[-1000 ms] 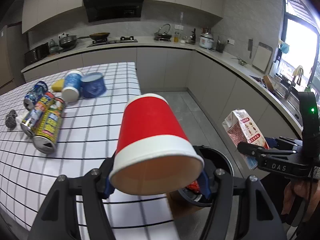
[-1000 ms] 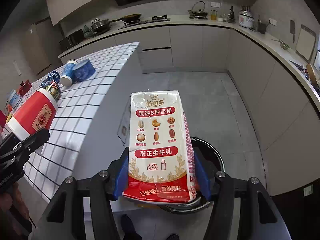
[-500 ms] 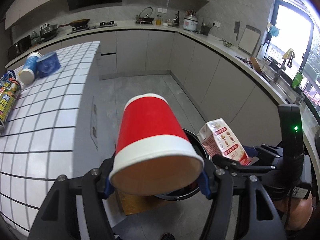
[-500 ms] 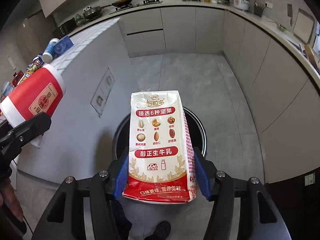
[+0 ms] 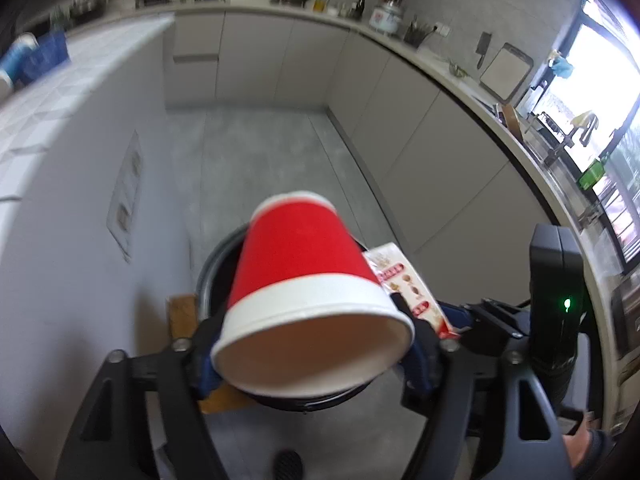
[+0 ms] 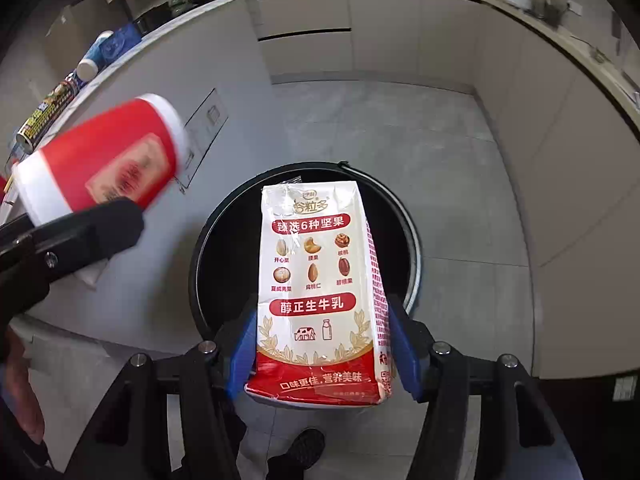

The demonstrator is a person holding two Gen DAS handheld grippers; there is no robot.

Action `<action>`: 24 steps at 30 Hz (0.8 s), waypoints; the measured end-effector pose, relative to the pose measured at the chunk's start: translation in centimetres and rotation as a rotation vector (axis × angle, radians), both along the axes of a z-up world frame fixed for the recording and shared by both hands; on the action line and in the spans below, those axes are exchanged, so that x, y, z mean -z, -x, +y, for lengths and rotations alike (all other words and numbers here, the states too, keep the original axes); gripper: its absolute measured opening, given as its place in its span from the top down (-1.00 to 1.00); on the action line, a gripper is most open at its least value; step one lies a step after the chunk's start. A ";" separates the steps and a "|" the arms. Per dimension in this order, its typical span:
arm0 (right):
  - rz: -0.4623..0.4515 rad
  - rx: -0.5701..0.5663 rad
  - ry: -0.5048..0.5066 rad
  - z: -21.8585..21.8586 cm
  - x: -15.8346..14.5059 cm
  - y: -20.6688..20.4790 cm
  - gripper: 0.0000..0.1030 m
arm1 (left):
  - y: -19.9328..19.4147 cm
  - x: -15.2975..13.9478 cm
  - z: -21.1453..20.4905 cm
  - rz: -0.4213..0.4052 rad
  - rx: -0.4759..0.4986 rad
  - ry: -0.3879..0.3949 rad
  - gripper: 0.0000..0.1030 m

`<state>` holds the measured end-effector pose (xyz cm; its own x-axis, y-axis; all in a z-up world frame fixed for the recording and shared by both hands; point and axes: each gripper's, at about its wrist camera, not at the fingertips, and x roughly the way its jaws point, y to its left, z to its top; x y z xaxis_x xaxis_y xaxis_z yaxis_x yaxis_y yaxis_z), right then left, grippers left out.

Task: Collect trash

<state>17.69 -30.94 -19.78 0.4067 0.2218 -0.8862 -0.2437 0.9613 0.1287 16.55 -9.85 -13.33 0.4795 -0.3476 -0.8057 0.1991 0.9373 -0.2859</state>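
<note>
A red paper cup with a white rim [image 5: 300, 256] lies mouth toward the camera between the fingers of my left gripper [image 5: 312, 352]. Its jaws are opening and the cup sits loose and tilted, blurred in the right wrist view [image 6: 104, 160]. Directly below is a round black trash bin [image 5: 208, 276] on the floor. My right gripper [image 6: 320, 344] is shut on a red and white milk carton [image 6: 316, 280], held upright over the bin's mouth [image 6: 412, 240]. The carton [image 5: 404, 284] also shows just right of the cup.
A white tiled island counter [image 5: 40, 92] stands to the left, with spray cans [image 6: 44, 116] and a blue cup [image 6: 96, 60] on it. A brown cardboard piece [image 5: 180, 320] lies beside the bin. Grey cabinets run along the back and right. A shoe [image 6: 306, 446] is near the bin.
Both grippers have come down and away from the counter to hang over the bin. The left jaws have widened and the cup has tipped forward. The carton stays gripped.
</note>
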 end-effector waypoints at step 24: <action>-0.025 0.027 0.016 0.5 -1.5 -1.4 -1.00 | 0.3 -4.9 3.6 -0.139 -0.157 -0.166 -0.90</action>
